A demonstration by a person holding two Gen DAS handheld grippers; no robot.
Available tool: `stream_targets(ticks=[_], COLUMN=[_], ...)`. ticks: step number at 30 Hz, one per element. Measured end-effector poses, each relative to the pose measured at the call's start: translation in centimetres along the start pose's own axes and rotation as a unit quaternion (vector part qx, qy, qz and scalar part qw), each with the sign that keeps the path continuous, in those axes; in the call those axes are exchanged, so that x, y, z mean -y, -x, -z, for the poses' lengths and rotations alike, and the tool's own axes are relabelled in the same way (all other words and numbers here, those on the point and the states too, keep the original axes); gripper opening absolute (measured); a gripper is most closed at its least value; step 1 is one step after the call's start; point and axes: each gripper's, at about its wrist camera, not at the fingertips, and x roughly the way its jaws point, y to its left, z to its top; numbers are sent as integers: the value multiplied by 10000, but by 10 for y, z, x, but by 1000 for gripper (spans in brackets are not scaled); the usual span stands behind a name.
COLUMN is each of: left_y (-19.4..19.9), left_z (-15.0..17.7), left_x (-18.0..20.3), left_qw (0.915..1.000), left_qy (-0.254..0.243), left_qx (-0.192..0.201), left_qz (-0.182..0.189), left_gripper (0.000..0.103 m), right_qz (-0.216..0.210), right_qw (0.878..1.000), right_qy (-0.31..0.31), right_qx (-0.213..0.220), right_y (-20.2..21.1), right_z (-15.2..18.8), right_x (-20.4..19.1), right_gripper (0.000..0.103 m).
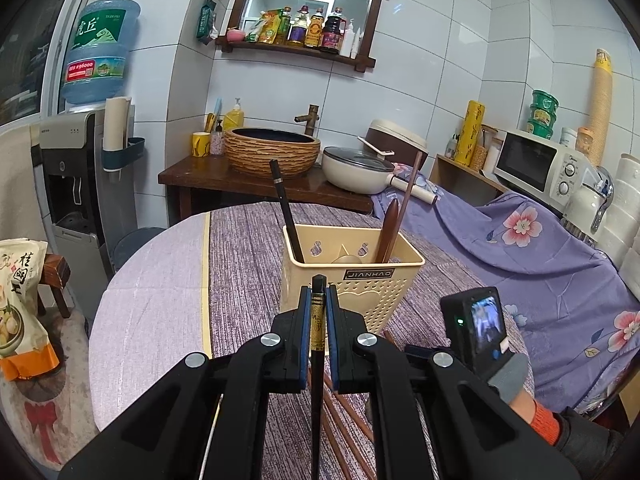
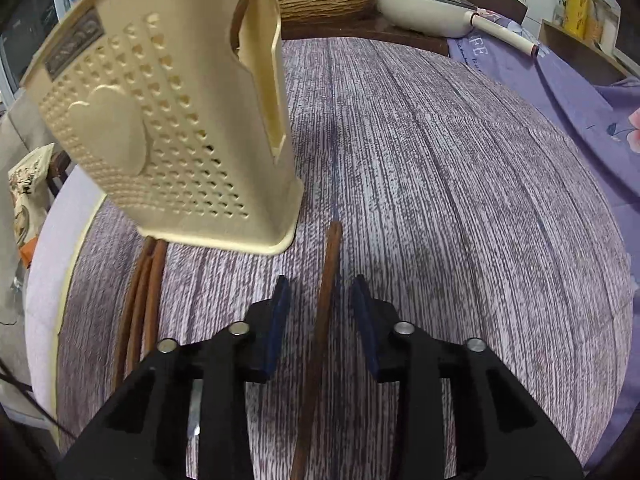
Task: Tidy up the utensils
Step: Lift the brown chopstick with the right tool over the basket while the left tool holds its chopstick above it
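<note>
Room: a kitchen corner with white wall tiles (image 1: pixel 460 40), a water dispenser (image 1: pixel 76 184) at the left and a microwave (image 1: pixel 536 160) at the right.
Table: a round table (image 1: pixel 152 280) under a purple striped cloth (image 2: pixel 440 184); a floral sheet (image 1: pixel 540 248) covers what stands beyond its right edge.
Utensil holder: a cream perforated holder (image 1: pixel 352 276) stands upright near the middle of the table, closer to the near edge.
Inside holder: a black chopstick (image 1: pixel 286 216) leans at the left wall; a brown spoon (image 1: pixel 390 228) and a brown chopstick (image 1: pixel 408 200) lean at the right wall.
Loose chopsticks: brown ones (image 2: pixel 138 300) lie on the cloth by the near edge, their ends at the holder's base.
Left gripper (image 1: pixel 319 300): clamped together on a black chopstick with gold print (image 1: pixel 318 320), held in front of the holder.
Right gripper (image 2: pixel 320 296): pads apart, one brown chopstick on the cloth (image 2: pixel 326 288) between them, not pressed.
</note>
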Motion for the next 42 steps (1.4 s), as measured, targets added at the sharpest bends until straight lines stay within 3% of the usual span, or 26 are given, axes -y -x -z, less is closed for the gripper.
stream_targets(ticks=[6,12,18,23,31,42], left_y=[-2,-2,-1,7,24,32], left_z=[0,0,-1,-4,-12,-26], left_x=[1,1,2,2,6,13], left_qw=[10000,10000,10000,9999,9995,9989], left_qy=[-12,-16,-8,-10,-65,-239], left_qx=[-10,-15,26,129,317,401], left_qz=[12,17,10,21,35,95], left_gripper=[7,7,7,7,7,7], right_qz=[176,-109,-642,-1219,-1380,-1362], right_qw=[9998,9999,9951,9804,9642,9587], right_qy=[108,93,11,54,425,620], right_qx=[7,55,754,1546,2224,2417], right_y=[-6,0,54,123,187,211], right_z=[-9,-5,-3,-2,1,-7], right_x=[-2,3,10,18,12,2], right_gripper=[9,8,7,7,7,7])
